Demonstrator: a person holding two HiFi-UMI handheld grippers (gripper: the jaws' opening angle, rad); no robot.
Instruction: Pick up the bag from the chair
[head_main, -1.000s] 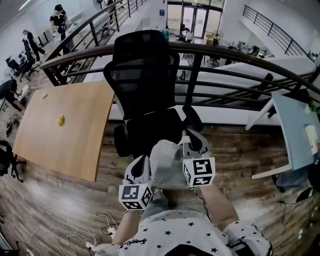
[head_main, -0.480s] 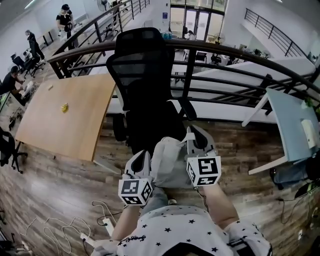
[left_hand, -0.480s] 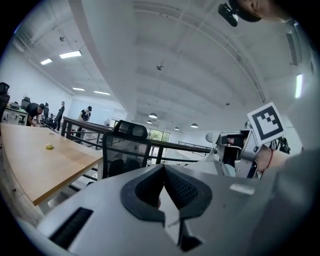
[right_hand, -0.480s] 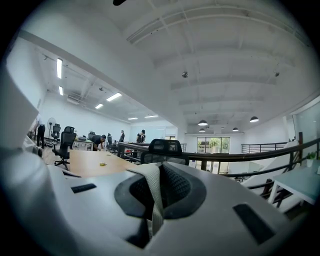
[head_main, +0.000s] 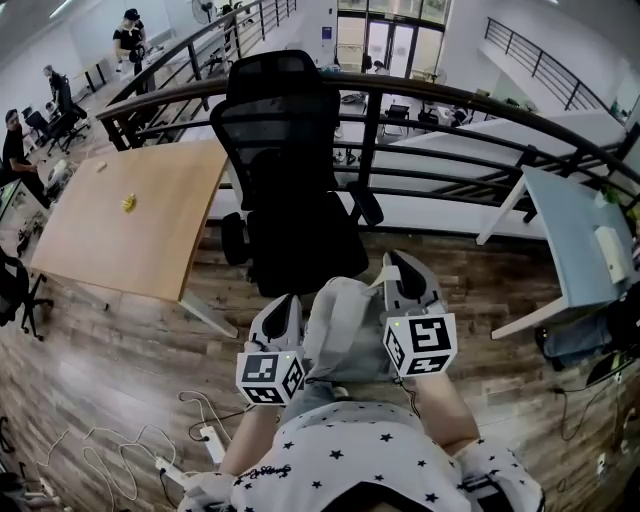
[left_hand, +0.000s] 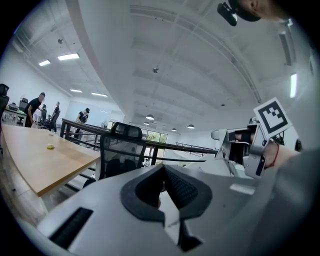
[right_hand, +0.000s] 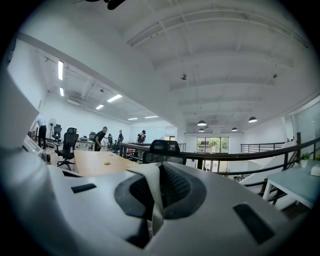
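**A:** Nearest us, what do we label first?

**B:** The grey bag (head_main: 345, 322). It hangs between our two tools just in front of the body, on the near side of the seat and, as we judge, clear of it.

**A:** And how do the tools hold it?

**B:** The right gripper (head_main: 400, 275) has its jaws fully closed on a webbing strap (right_hand: 152, 195). The left gripper (head_main: 284, 310) has its jaws pressed together on a pale edge of the bag. We take one side each, we judge, so that the load hangs level and does not swing.

**A:** And beyond?

**B:** The black office chair (head_main: 290, 190) faces us with its seat bare. To its left stands a wooden table (head_main: 120, 230), and farthest off runs the dark railing (head_main: 480, 105). We judge the pick-up essentially done.
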